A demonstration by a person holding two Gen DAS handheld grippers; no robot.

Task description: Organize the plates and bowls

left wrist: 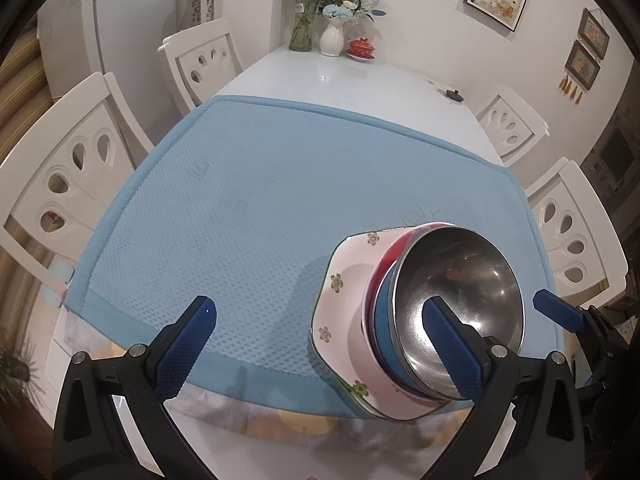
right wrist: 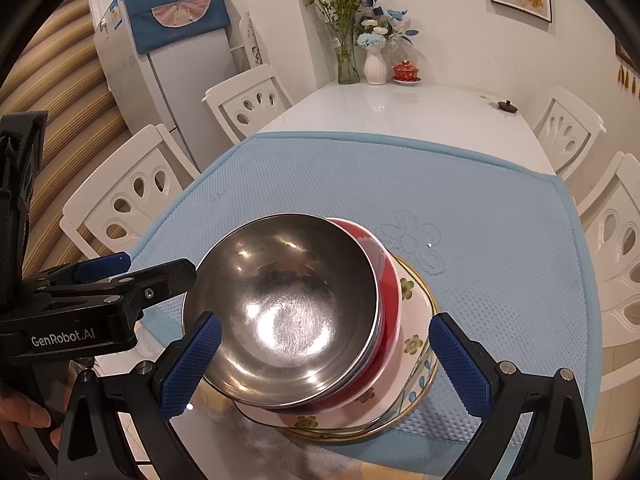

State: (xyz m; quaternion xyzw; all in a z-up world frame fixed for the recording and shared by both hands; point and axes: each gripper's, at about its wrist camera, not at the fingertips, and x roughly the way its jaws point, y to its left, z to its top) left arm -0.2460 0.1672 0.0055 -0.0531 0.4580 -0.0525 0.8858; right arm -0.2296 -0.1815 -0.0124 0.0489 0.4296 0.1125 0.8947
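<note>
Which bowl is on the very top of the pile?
The shiny steel bowl is on top. It is silver inside and empty. The red bowl sits under it, and both rest on the flowered plate.

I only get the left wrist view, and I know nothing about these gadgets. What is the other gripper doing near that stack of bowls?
Observer: The right gripper is open, with a finger on either side of the steel bowl.
Operator: Does anyone show up?
Observer: Part of a hand shows at the lower left, below the left gripper.
Operator: Any writing on mine?
Observer: Yes, its side reads GenRobot.AI.
</note>
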